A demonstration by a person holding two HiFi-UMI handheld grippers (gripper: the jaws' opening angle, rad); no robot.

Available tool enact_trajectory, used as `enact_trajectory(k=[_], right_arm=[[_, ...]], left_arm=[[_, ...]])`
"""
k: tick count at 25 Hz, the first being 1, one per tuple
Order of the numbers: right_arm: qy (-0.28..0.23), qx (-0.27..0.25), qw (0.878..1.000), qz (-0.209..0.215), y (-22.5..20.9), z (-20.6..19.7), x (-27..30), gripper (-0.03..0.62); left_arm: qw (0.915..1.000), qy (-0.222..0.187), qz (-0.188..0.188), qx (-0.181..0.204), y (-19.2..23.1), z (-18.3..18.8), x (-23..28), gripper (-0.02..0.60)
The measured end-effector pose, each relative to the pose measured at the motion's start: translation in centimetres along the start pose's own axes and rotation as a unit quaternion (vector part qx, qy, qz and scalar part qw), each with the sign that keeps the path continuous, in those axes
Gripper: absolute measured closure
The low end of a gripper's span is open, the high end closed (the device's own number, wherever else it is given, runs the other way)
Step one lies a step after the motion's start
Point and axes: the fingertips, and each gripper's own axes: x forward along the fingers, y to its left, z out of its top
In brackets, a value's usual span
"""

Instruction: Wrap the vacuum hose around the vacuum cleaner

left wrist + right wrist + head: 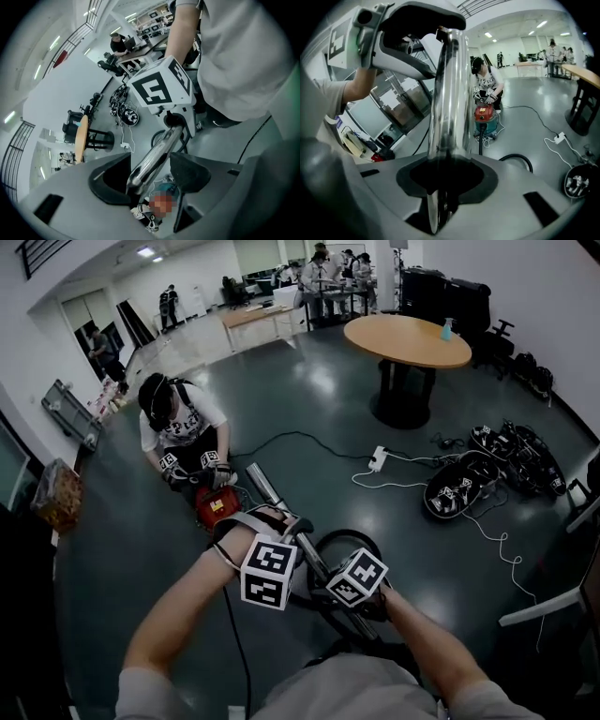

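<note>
A chrome vacuum tube (258,479) runs slantwise between my two grippers. My right gripper (328,566) is shut on its lower part; in the right gripper view the tube (450,103) rises straight out of the jaws (440,187). My left gripper (275,518) straddles the tube higher up. In the left gripper view the tube (154,157) lies against one pad, with a gap to the other pad (187,173). The red vacuum cleaner (216,507) stands on the floor just beyond. Its black hose (366,542) loops on the floor by my right hand.
Another person (178,423) crouches behind the vacuum cleaner with two grippers on it. A round wooden table (405,338) stands far right. A white power strip (378,458) with cables and open black cases (459,488) lie on the floor to the right.
</note>
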Motion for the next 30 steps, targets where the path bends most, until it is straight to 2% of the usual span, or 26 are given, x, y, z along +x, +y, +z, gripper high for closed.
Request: enact_trajectory(k=[3, 6, 10, 13, 17, 21, 26, 30], right_arm=[[0.057, -0.04, 0.997, 0.014, 1.2, 0.9, 3.3, 0.477], [0.114, -0.091, 0.989, 0.013, 1.3, 1.3, 4.8, 0.477], [0.19, -0.165, 0.968, 0.011, 1.1, 0.8, 5.6, 0.477], [0.233, -0.207, 0.95, 0.008, 0.2, 0.0, 5.1, 0.477], [0.266, -0.267, 0.926, 0.019, -1.0, -1.3, 4.6, 0.477], [0.274, -0.336, 0.901, 0.027, -1.8, -1.3, 3.6, 0.477], [0.289, -0.39, 0.874, 0.034, -3.9, -1.8, 1.1, 0.477], [0.319, -0.419, 0.85, 0.032, -6.5, -4.0, -0.9, 0.477]], left_arm=[[0.9982, 0.035, -0.013, -0.047, -3.2, -4.4, -0.3, 0.31], [0.9933, 0.046, -0.021, -0.103, -5.4, -7.0, -0.6, 0.31], [0.9823, 0.042, -0.017, -0.182, -7.7, -8.0, -1.0, 0.31], [0.9749, 0.034, -0.021, -0.219, -7.8, -7.1, -1.0, 0.31], [0.9713, 0.023, -0.032, -0.235, -7.1, -3.7, -0.3, 0.31], [0.971, 0.08, -0.06, -0.217, -6.6, -3.3, 2.3, 0.31], [0.9586, 0.099, -0.121, -0.238, -6.5, -1.7, 5.0, 0.308], [0.9514, 0.109, -0.135, -0.255, -5.9, 0.9, 7.1, 0.31]])
